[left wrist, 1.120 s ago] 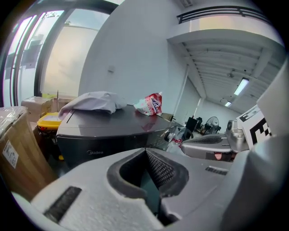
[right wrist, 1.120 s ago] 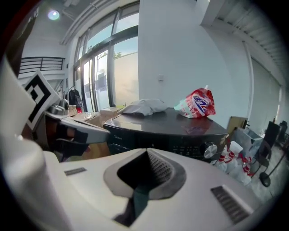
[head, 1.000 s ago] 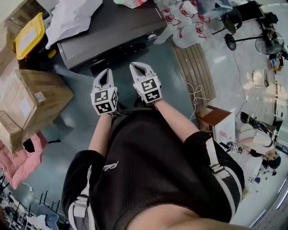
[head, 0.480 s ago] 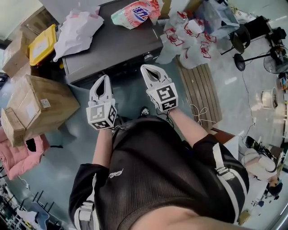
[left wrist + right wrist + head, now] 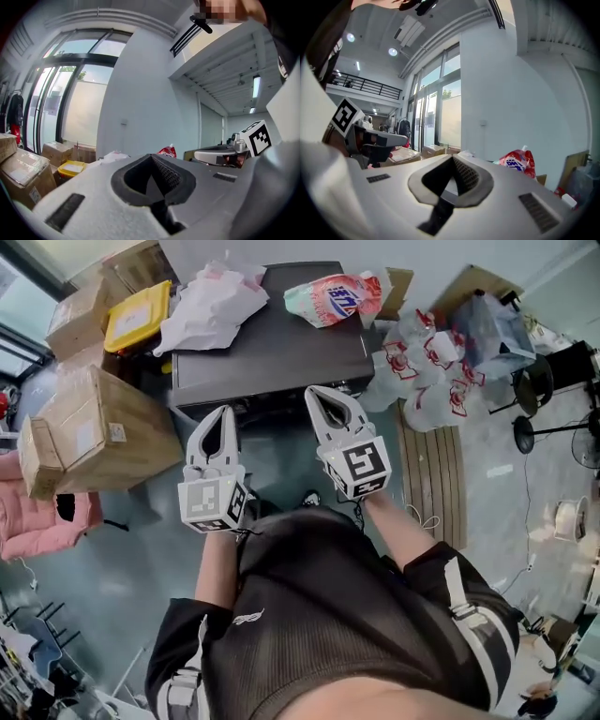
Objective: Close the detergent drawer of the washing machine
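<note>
Ahead of the person, toward the top of the head view: one dark grey box-shaped washing machine (image 5: 281,343), its flat top bearing a crumpled white plastic bag (image 5: 211,310) and a red-and-green detergent pouch (image 5: 336,298); brown cardboard boxes (image 5: 94,427) stand just beside it on the left. Front face turned toward the person, seen only as a narrow dark strip running left to right. Detergent drawer not distinguishable from above; judged to sit in that upper front strip and to slide shut away from the person. One white left tool (image 5: 223,414) and one white right tool (image 5: 320,393), side by side, both aimed at that front edge. The right tool's tips lie closer to it, near the right corner, so that hand looks the better placed. Jaws of each tool: pressed together tip to tip, nothing between them, touching nothing.
</note>
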Demonstrator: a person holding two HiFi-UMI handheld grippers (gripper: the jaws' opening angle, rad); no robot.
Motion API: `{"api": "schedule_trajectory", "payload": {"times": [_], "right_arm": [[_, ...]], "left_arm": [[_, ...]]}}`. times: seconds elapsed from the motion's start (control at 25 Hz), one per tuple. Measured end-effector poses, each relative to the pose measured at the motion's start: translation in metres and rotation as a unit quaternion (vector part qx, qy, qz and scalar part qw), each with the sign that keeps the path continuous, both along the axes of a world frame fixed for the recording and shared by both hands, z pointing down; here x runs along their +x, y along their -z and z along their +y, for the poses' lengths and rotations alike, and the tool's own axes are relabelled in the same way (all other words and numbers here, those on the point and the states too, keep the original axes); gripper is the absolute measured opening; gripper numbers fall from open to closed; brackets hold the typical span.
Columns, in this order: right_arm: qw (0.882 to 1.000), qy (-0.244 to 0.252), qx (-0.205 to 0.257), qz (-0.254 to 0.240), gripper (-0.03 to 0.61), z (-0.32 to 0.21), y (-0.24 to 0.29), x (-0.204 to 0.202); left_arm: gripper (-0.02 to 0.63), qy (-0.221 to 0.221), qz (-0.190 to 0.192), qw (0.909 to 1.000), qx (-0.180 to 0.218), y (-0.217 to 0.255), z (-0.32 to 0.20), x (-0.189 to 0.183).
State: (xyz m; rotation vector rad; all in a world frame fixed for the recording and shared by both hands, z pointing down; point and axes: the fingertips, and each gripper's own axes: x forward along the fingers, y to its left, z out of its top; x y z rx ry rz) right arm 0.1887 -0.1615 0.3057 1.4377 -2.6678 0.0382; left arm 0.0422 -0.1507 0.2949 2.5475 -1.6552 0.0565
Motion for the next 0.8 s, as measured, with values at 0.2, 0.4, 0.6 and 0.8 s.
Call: {"api": "schedule_trajectory", "payload": {"times": [0.2, 0.4, 0.6, 0.8], "right_arm": [[0.999, 0.005, 0.034, 0.0, 0.005, -0.008, 0.033, -0.01], [0.998, -0.002, 0.055, -0.004, 0.005, -0.012, 0.057, -0.02], [0.997, -0.004, 0.071, -0.001, 0.005, -0.012, 0.072, -0.032], [0.997, -0.007, 0.075, -0.001, 0.005, -0.009, 0.074, -0.038]], "left_arm": [[0.006, 0.034, -0.007, 0.9988, 0.034, 0.033, 0.007, -0.035], [0.006, 0.051, -0.018, 0.9973, 0.049, 0.05, 0.006, -0.063], [0.006, 0.045, -0.003, 0.9969, 0.064, 0.069, 0.003, -0.075], [0.006, 0.036, -0.011, 0.9971, 0.067, 0.07, 0.0, -0.076]]}}
